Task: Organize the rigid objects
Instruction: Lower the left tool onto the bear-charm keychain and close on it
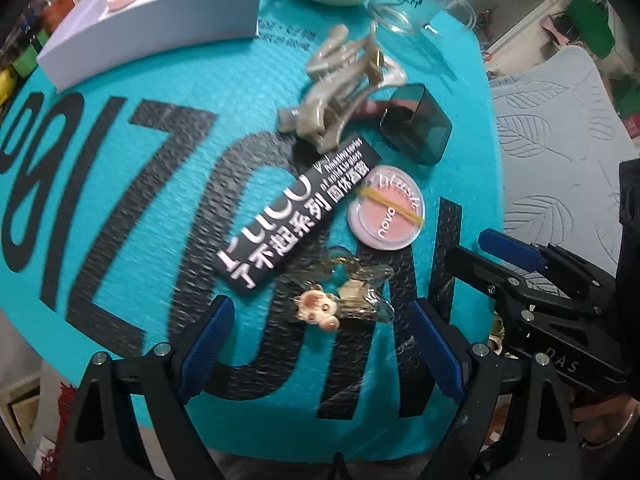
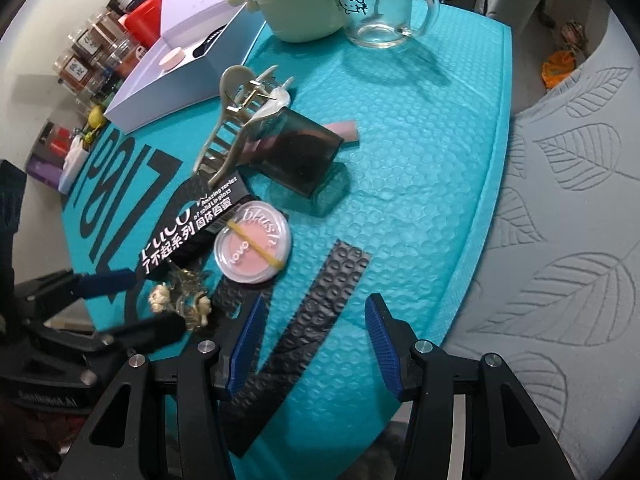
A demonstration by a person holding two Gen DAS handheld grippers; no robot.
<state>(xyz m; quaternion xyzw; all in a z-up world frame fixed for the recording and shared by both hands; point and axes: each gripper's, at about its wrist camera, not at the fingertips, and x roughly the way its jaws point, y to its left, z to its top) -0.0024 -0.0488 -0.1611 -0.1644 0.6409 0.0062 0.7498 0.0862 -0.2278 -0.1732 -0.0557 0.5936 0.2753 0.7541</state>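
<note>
On the teal bubble mat (image 1: 120, 208) lie a black lip-gloss box (image 1: 296, 216), a round pink blush compact (image 1: 386, 212) with a yellow rubber band, a beige hair claw (image 1: 336, 92), a dark clear case (image 1: 416, 124) and a small clear clip with cream figures (image 1: 336, 300). My left gripper (image 1: 320, 324) is open, its fingers either side of the small clip. My right gripper (image 2: 316, 340) is open and empty over the mat, right of the compact (image 2: 252, 246). The box (image 2: 188, 236), claw (image 2: 236, 120), case (image 2: 296, 152) and small clip (image 2: 180, 300) also show in the right wrist view.
An open white box (image 1: 160, 20) with a pink disc and a black item stands at the back left. A pale green pot (image 2: 300, 4) and a glass mug (image 2: 392, 12) stand at the back. A grey leaf-pattern cloth (image 2: 568, 200) lies right of the mat. Jars (image 2: 92, 56) line the left.
</note>
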